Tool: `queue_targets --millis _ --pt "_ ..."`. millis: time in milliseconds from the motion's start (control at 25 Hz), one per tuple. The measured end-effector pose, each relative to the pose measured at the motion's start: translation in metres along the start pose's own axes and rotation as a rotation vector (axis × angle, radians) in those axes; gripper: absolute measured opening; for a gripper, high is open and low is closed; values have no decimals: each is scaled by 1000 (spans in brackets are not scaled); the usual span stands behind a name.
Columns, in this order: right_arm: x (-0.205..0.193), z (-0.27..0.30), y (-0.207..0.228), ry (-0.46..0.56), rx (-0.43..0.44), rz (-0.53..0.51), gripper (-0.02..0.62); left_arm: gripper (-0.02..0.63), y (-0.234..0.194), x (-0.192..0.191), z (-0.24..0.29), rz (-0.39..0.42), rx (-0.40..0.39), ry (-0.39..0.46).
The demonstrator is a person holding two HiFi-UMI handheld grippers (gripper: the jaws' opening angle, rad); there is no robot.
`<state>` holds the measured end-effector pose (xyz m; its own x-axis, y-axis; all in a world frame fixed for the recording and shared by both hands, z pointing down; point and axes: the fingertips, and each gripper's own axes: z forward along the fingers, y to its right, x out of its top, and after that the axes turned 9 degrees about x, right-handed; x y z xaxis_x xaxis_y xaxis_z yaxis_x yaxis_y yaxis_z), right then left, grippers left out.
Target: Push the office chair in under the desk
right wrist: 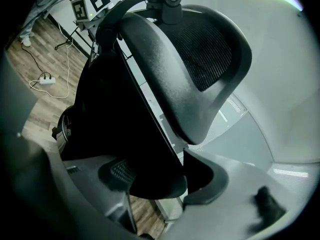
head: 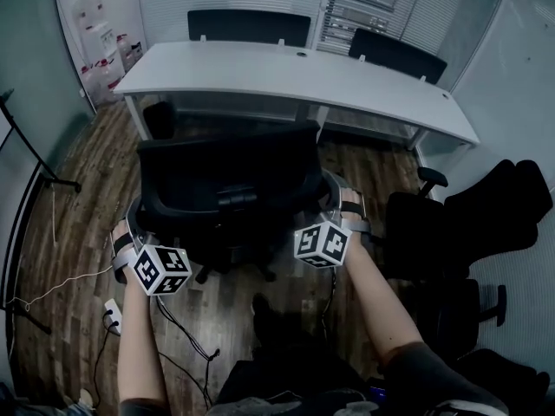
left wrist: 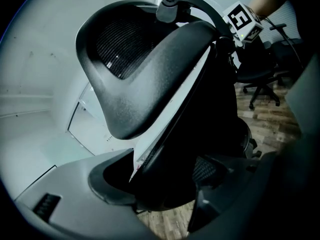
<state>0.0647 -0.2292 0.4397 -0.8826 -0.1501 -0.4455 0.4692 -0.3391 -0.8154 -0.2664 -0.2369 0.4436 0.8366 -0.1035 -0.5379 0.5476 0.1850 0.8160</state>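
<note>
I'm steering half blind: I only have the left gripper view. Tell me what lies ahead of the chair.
Observer: A white desk lies straight ahead; the chair stands short of it, not yet under.
Operator: Check the right gripper.
Observer: The right gripper has the right edge of the chair's back between its jaws, apparently clamped.
Operator: Report the desk's far side.
Observer: A second chair and a third chair stand there, against it.

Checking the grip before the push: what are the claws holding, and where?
The chair, by its back: left claw on the left edge, right claw on the right edge.
</note>
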Motion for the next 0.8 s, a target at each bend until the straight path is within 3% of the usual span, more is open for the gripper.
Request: queue_targets --millis 240,520,800 --pt "-3 48 41 6 -3 5 275 333 -10 32 51 -5 2 23" --pt "-12 73 35 28 -24 0 275 330 3 28 84 -16 18 44" --pt "-14 130 65 23 -20 -2 275 325 -4 49 160 -15 7 19"
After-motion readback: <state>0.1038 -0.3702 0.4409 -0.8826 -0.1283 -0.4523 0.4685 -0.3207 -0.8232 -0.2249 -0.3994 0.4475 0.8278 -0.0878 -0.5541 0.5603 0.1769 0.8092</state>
